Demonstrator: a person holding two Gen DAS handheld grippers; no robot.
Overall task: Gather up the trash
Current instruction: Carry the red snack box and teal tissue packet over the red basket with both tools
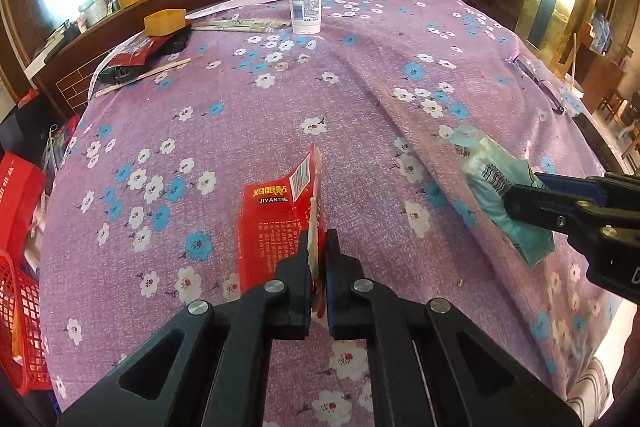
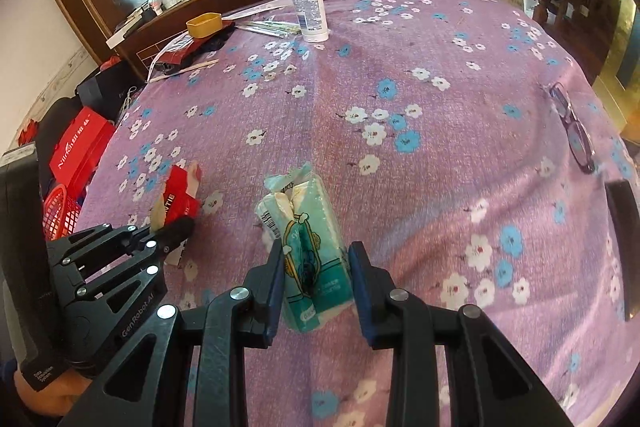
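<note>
Held: flattened red cardboard box [image 1: 276,223], clamped in left gripper [image 1: 319,259]; teal plastic tissue pack [image 2: 316,251], clamped in right gripper [image 2: 316,279]. Both carried above floral purple surface [image 1: 360,99]. Pending: deposit, judged; red mesh basket [image 2: 60,211] nearby.

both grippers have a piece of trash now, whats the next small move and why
Probably carry both to the red basket at the table's left edge: the left gripper is shut on the red wrapper, the right gripper on the teal tissue pack.
</note>
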